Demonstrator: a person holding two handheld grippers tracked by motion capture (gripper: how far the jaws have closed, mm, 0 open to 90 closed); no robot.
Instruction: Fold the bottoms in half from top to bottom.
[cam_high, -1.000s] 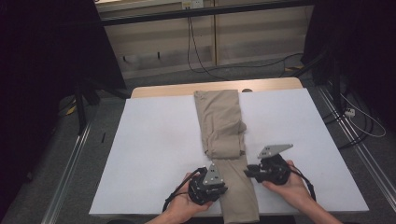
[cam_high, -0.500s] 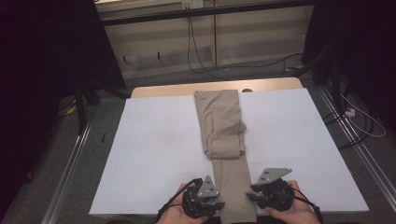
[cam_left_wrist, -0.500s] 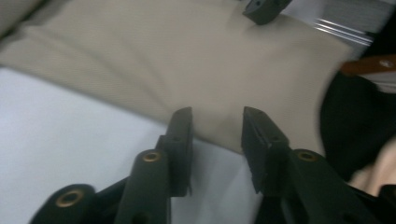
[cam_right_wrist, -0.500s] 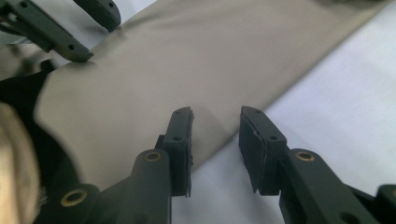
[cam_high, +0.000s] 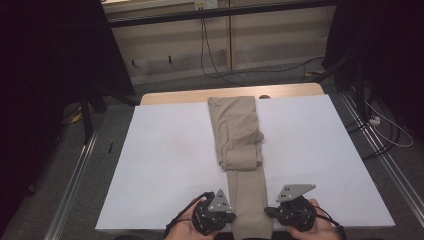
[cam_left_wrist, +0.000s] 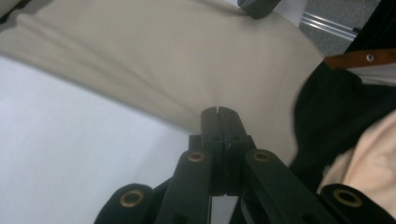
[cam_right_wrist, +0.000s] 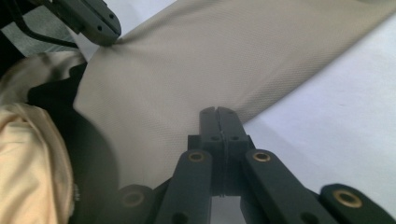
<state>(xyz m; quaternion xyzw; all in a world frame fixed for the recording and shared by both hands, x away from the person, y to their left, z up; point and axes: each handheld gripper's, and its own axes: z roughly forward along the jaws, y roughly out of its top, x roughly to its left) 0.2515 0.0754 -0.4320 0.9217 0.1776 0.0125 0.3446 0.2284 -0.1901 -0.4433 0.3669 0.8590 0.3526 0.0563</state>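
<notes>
Beige trousers (cam_high: 240, 150) lie down the middle of the white table (cam_high: 165, 165), long axis running near to far, with a bunched fold about halfway along and the near end hanging at the near table edge between my hands. My left gripper (cam_high: 216, 218) sits at the left edge of that near end, my right gripper (cam_high: 294, 212) at the right edge; the cloth lies inward from each, so both point toward each other across the narrow strip.

In the left gripper view my jaws are pressed together, tips (cam_left_wrist: 217, 112) right at the hem of the fabric (cam_left_wrist: 163, 60). Looks like they pinch the edge, but I can't tell for sure that cloth is between them. Same on the right: jaws closed flat, tips (cam_right_wrist: 217, 112) on the cloth edge (cam_right_wrist: 201, 60), grip itself not clear.

Both hands are equally near the near end; neither is closer to the fold. My guess is the next move carries this end far along the long axis, so both sides should travel together to keep it square.
</notes>
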